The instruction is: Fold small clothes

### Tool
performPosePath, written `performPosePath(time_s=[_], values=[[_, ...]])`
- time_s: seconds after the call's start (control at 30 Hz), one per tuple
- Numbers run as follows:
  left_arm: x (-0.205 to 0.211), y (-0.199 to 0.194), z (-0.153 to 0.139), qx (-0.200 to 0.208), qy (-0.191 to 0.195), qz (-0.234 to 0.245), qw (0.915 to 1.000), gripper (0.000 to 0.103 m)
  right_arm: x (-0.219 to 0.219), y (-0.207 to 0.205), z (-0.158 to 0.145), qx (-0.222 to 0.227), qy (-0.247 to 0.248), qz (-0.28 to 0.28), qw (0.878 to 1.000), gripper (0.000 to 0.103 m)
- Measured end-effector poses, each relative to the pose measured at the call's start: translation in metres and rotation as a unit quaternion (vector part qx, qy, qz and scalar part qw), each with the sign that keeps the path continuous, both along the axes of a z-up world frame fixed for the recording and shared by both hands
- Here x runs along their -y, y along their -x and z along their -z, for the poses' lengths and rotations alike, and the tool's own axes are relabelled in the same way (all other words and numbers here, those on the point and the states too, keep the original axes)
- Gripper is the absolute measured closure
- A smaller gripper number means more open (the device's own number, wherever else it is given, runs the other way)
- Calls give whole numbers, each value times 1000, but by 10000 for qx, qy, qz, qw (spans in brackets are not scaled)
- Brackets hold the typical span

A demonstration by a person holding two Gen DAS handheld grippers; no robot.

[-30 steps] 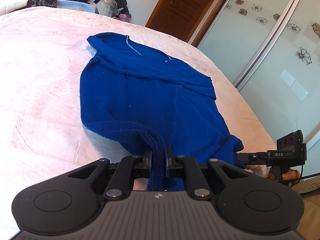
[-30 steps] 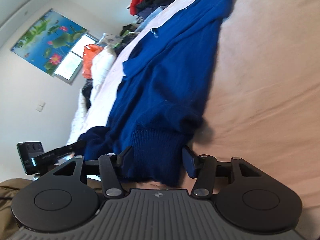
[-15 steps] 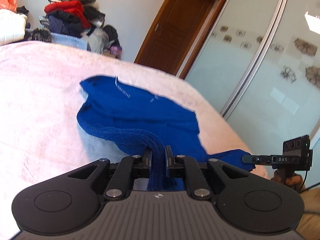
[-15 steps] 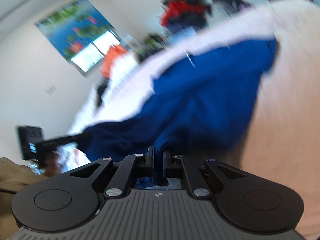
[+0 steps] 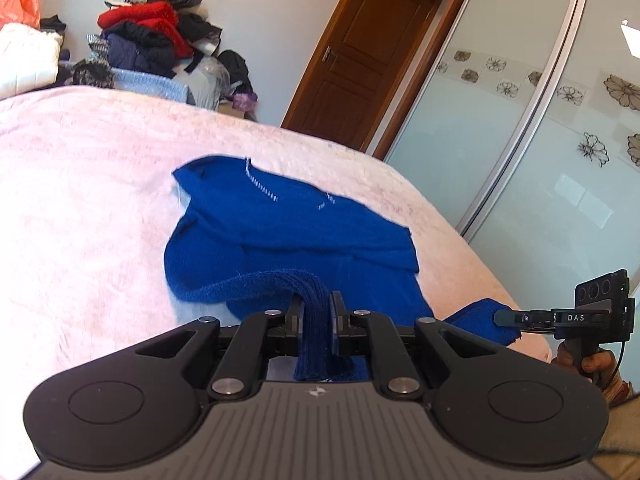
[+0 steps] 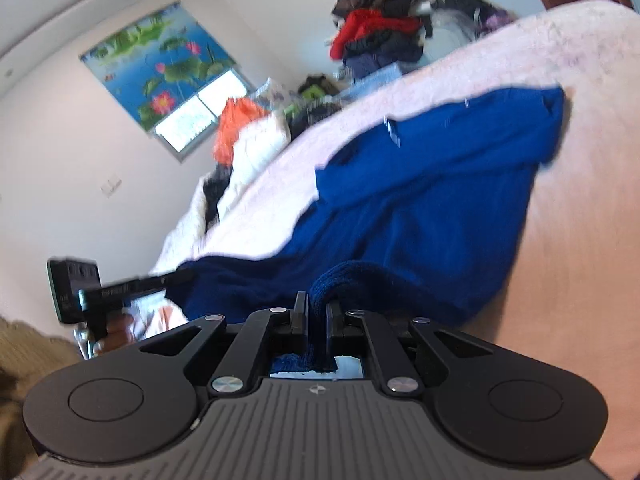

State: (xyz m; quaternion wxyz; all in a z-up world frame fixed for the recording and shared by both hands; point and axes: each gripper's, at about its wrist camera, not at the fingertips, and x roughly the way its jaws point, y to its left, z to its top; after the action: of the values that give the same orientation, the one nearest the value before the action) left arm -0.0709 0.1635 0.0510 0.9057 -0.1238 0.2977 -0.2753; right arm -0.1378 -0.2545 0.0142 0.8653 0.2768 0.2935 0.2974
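Left gripper (image 5: 316, 312): jaws clamped on the ribbed hem of the blue sweater (image 5: 296, 236), a fold of knit pinched up between the pads. Right gripper (image 6: 317, 312): jaws likewise pressed together on the hem's other corner, cloth bunched in the gap. You hold both near corners off the pink bedspread (image 5: 80, 184); the rest of the sweater lies on the bed ahead, collar end farthest from you.

Step in hand, by my reading: the bottom-to-top fold, hem lifted and ready to be carried toward the collar. Next move calls for both hands travelling forward together, keeping the hem taut between them so it lands straight, then lowering before you let go.

Room: open bedspread to the left of the sweater and beyond the collar. On the right, the bed edge runs close beside the garment, with the sliding wardrobe doors (image 5: 540, 160) past it; keep the right corner from drifting over that edge. The clothes pile (image 5: 152, 44) sits well beyond the far end, no obstacle.
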Motion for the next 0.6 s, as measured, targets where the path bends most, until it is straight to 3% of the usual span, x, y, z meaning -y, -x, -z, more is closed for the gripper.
performPosePath(time_s=[0.3,0.6], values=[[19,-68,-28,187,-178,-195,9995,91,13,-64,-8,246,-322,561,9976,93],[46,-140,-32,91,-421,-449,9981,92,41,-116,0,312,-661,1210,9900,93]])
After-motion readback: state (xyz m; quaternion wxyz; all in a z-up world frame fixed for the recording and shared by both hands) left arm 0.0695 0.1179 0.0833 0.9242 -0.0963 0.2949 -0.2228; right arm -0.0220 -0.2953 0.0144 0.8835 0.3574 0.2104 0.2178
